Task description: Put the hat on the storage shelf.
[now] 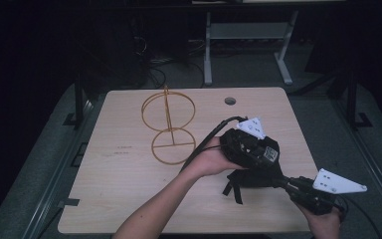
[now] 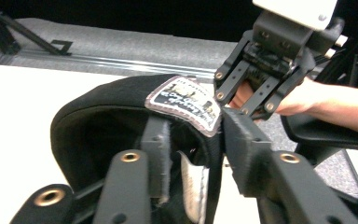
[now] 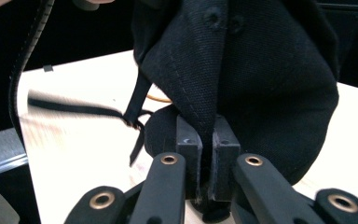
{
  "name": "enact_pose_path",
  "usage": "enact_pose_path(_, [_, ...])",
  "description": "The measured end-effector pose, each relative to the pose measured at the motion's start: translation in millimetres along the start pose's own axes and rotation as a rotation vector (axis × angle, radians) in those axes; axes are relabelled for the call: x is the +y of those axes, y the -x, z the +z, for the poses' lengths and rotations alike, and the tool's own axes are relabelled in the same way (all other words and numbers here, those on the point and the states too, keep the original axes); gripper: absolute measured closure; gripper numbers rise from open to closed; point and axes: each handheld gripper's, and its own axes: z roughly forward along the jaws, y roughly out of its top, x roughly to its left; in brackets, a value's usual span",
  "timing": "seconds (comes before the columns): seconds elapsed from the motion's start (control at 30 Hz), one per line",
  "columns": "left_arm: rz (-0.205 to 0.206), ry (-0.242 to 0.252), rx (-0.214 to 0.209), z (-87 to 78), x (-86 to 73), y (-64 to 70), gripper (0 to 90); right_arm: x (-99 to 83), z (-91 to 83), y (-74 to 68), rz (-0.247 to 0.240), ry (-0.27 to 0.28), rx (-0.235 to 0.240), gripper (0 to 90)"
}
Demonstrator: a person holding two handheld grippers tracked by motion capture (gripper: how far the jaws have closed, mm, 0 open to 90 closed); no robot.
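Two grippers, one black cap, one gold wire stand. The right gripper (image 3: 207,161) has its jaws pressed together on a fold of the black cap's (image 3: 261,79) fabric; the right gripper view shows the pinched cloth rising straight up from between the pads, with two stitched eyelets near the top and a thin strap (image 3: 137,109) hanging down to the side — details the high view does not resolve. The left gripper (image 2: 193,140) is clamped on the cap (image 2: 102,126) at its rim: one pad sits inside the crown, the other outside, with the cap's sewn label (image 2: 184,103) just above them; beyond it the left gripper view catches the other gripper and the hand that holds it. In the high view the cap (image 1: 266,167) hangs between the left gripper (image 1: 246,144) and the right gripper (image 1: 286,181), lifted off the table (image 1: 129,199). Farther out from the left gripper, well apart, lies the gold wire stand (image 1: 169,127) — three rings joined by one rod. The label's lettering is too blurred to read, and the cap's brim is hidden.
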Motion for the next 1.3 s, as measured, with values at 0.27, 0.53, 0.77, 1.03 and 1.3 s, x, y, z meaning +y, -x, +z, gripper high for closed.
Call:
enact_pose_path(0.27, [-0.029,0.013,0.073,-24.5,-10.9,-3.4,43.5,5.6,-3.5,4.8,0.066,-0.002,0.007,85.7])
enact_pose_path(0.53, [-0.039,0.021,0.129,-47.8,-34.9,-3.0,40.0,16.1,-8.3,16.1,0.103,-0.016,0.007,85.8])
enact_pose_path(0.77, [-0.053,0.027,0.167,-62.5,-62.9,0.0,39.1,35.7,-10.7,26.9,0.103,-0.037,0.022,85.9])
enact_pose_path(1.03, [-0.07,0.028,0.199,-71.6,-102.9,7.8,37.8,58.1,-7.1,40.6,0.112,-0.05,0.03,86.2])
enact_pose_path(1.3, [-0.069,-0.006,0.227,-70.1,-134.6,16.4,37.6,78.4,-3.6,41.5,0.096,-0.063,0.036,86.2])
